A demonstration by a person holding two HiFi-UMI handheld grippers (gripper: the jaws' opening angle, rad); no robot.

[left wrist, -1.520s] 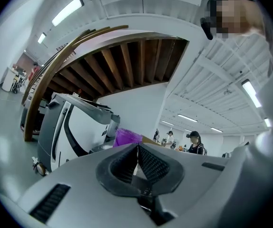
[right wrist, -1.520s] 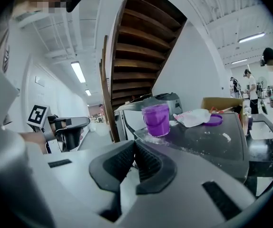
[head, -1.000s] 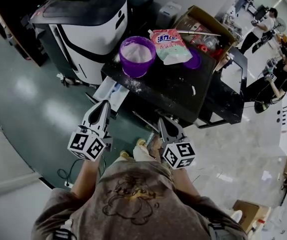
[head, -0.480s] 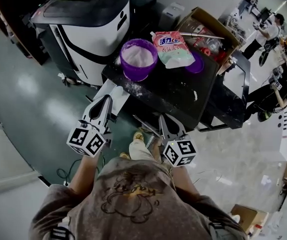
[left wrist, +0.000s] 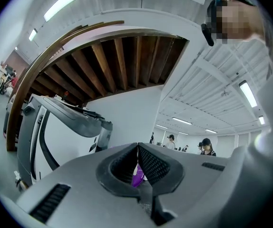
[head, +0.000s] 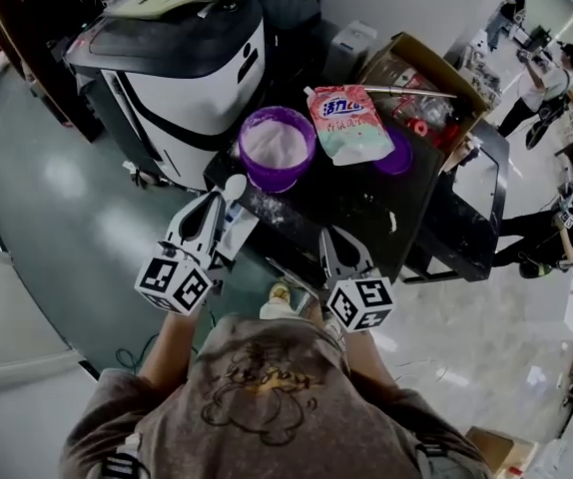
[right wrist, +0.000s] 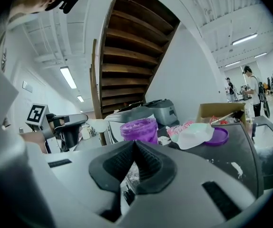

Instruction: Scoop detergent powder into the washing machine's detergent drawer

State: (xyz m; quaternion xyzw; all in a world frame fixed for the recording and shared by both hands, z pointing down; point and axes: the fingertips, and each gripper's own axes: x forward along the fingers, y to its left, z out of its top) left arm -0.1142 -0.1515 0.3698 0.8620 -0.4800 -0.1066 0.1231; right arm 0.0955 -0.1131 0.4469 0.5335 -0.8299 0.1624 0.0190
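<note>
The left hand-held gripper (head: pixel 213 203) is pinched on the handle of a small white plastic scoop (head: pixel 235 185), whose bowl sits at the near-left corner of the black desk (head: pixel 356 208), over the open white detergent drawer (head: pixel 239 230). The round purple tub of white detergent powder (head: pixel 278 148) stands just beyond it. The right hand-held gripper (head: pixel 327 237) has its jaws pressed together on nothing, at the desk's near edge.
</note>
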